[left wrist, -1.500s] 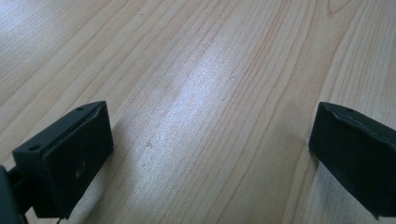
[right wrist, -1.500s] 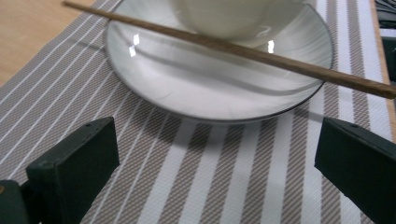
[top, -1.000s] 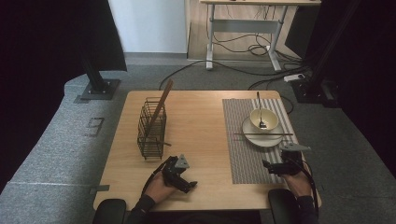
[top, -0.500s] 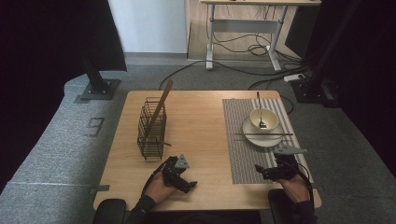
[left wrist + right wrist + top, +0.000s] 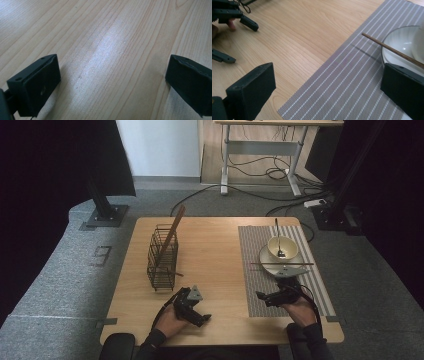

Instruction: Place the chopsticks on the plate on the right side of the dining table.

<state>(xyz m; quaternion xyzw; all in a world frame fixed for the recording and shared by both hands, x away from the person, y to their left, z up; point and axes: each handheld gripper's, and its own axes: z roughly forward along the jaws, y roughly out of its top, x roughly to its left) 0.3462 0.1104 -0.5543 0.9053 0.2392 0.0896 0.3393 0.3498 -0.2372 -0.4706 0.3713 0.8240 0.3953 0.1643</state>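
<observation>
Across the white plate lies a thin brown wooden chopstick: light, stiff, roll-prone. Right gripper jaws gape empty; left gripper likewise on the counter. Pinch mid-shaft.

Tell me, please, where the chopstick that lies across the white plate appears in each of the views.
High view: the chopstick lies crosswise on the white plate, right of centre, above the right gripper.
Right gripper view: it enters at the upper right, slanting down over the plate rim.
Left gripper view: bare wooden table between open jaws.
Shared landmark: the striped grey placemat.
</observation>
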